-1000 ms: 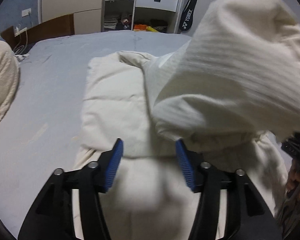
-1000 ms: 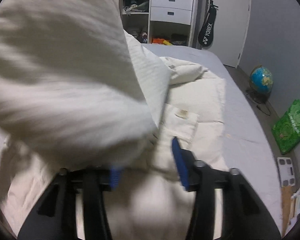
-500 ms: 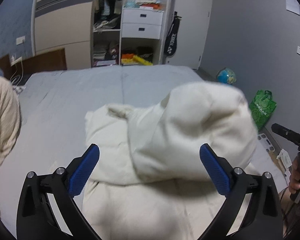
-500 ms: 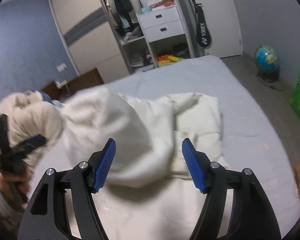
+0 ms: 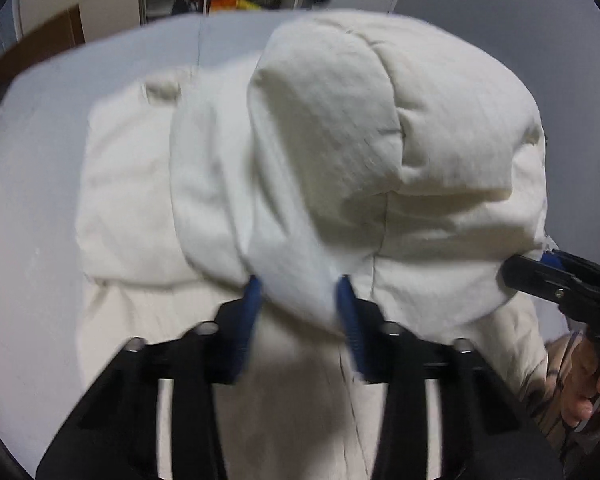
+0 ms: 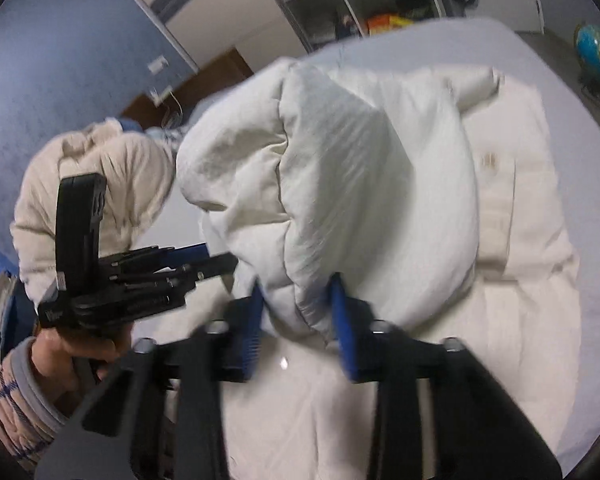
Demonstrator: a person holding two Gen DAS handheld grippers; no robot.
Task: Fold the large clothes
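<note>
A large cream padded coat (image 5: 132, 184) lies spread on the grey bed (image 5: 32, 128). My left gripper (image 5: 300, 300) is shut on a puffy fold of the coat (image 5: 380, 120) and holds it bunched above the rest. My right gripper (image 6: 296, 304) is shut on the other end of the same fold (image 6: 340, 184). The right gripper's black jaw also shows at the right edge of the left wrist view (image 5: 556, 280). The left gripper shows at the left of the right wrist view (image 6: 140, 276), held in a hand.
A second cream garment (image 6: 96, 184) is heaped at the left of the bed. Beyond the bed stand a wardrobe and shelves (image 6: 380, 12). A globe (image 6: 596, 56) sits on the floor at the right. A wooden headboard (image 5: 36, 44) is at the far left.
Half a second ago both grippers were open with the fold loose between them. Now both have closed on the puffy fold and moved in close to it.
</note>
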